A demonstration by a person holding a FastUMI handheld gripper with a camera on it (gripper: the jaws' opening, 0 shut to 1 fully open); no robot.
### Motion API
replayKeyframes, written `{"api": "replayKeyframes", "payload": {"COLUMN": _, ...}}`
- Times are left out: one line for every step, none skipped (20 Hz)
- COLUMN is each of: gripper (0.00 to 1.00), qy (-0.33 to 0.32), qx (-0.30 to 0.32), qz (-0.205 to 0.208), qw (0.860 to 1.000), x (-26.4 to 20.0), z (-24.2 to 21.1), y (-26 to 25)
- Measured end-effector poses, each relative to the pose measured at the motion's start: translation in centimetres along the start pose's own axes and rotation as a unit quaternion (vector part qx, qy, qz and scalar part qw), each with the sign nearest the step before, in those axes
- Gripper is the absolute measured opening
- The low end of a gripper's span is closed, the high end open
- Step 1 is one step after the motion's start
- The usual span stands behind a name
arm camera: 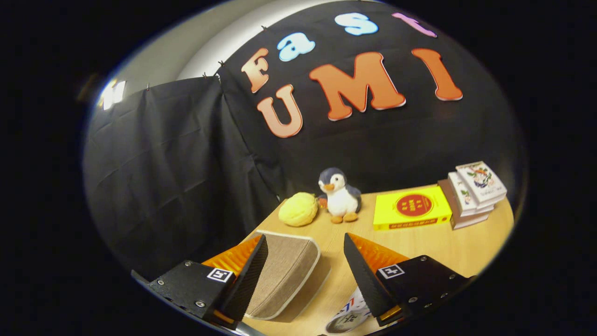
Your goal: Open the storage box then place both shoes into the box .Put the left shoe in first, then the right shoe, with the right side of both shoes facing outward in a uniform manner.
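We see the storage box (284, 275) lying on the table (433, 242). It is tan cloth with a pale edge all round it. It sits between the two fingers of our claw (305, 275), closer to the finger at 8 o'clock. Its lid looks closed, so we think the first job, opening it, is not done yet.

Our claw is open wide. The fingers stand far apart and hold nothing. No finger presses on the box.

We think the box is light and soft. The cloth sides may bend or sag when we pull. It may slide on the smooth wood if we tug hard. A good place to grab is the pale edge of the lid, on the side near us. There the claw can pinch a thin lip and lift up. We cannot see a zip or a handle from here.

Down at 6 o'clock, next to the other finger, part of something white with marks (347, 317) peeks out. We cannot tell if it is a shoe.

Farther back at 12 o'clock sit a yellow fuzzy ball (298, 209) and a toy penguin (340, 195), side by side. At 1 o'clock lies a yellow book (412, 207). At 2 o'clock is a stack of books (473, 191).
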State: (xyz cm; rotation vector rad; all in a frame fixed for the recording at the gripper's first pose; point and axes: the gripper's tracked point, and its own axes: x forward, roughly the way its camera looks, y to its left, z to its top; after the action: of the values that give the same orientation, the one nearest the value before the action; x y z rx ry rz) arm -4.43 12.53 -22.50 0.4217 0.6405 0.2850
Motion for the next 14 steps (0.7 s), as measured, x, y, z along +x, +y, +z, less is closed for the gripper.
{"api": "replayKeyframes", "payload": {"gripper": 0.97, "qy": 0.017, "qx": 0.014, "qz": 0.004, "qw": 1.0, "x": 0.6, "z": -1.3, "y": 0.0}}
{"api": "replayKeyframes", "payload": {"gripper": 0.97, "qy": 0.034, "qx": 0.027, "qz": 0.009, "qw": 0.999, "x": 1.1, "z": -2.4, "y": 0.1}}
{"api": "replayKeyframes", "payload": {"gripper": 0.97, "qy": 0.052, "qx": 0.038, "qz": 0.012, "qw": 0.998, "x": 1.7, "z": -3.6, "y": 0.0}}
{"api": "replayKeyframes", "payload": {"gripper": 0.97, "qy": 0.069, "qx": 0.05, "qz": 0.014, "qw": 0.996, "x": 2.2, "z": -4.6, "y": 0.0}}
{"api": "replayKeyframes", "payload": {"gripper": 0.97, "qy": 0.086, "qx": 0.063, "qz": 0.015, "qw": 0.994, "x": 2.7, "z": -5.7, "y": -0.2}}
{"api": "replayKeyframes", "payload": {"gripper": 0.97, "qy": 0.1, "qx": 0.075, "qz": 0.017, "qw": 0.992, "x": 3.4, "z": -6.7, "y": -0.3}}
{"api": "replayKeyframes", "payload": {"gripper": 0.97, "qy": 0.113, "qx": 0.088, "qz": 0.022, "qw": 0.989, "x": 3.8, "z": -7.8, "y": -0.1}}
{"api": "replayKeyframes", "payload": {"gripper": 0.97, "qy": 0.124, "qx": 0.101, "qz": 0.026, "qw": 0.987, "x": 4.3, "z": -8.6, "y": 0.0}}
{"api": "replayKeyframes", "payload": {"gripper": 0.97, "qy": 0.137, "qx": 0.114, "qz": 0.029, "qw": 0.984, "x": 4.9, "z": -9.6, "y": 0.0}}
{"api": "replayKeyframes", "payload": {"gripper": 0.97, "qy": 0.148, "qx": 0.129, "qz": 0.033, "qw": 0.98, "x": 5.3, "z": -10.3, "y": 0.2}}
{"api": "replayKeyframes", "payload": {"gripper": 0.97, "qy": 0.158, "qx": 0.143, "qz": 0.036, "qw": 0.976, "x": 5.7, "z": -10.9, "y": 0.3}}
{"api": "replayKeyframes", "payload": {"gripper": 0.97, "qy": 0.165, "qx": 0.157, "qz": 0.041, "qw": 0.973, "x": 6.1, "z": -11.5, "y": 0.7}}
{"api": "replayKeyframes", "payload": {"gripper": 0.97, "qy": 0.169, "qx": 0.166, "qz": 0.043, "qw": 0.97, "x": 6.4, "z": -11.9, "y": 0.8}}
{"api": "replayKeyframes", "payload": {"gripper": 0.97, "qy": 0.173, "qx": 0.177, "qz": 0.05, "qw": 0.968, "x": 6.7, "z": -12.3, "y": 1.0}}
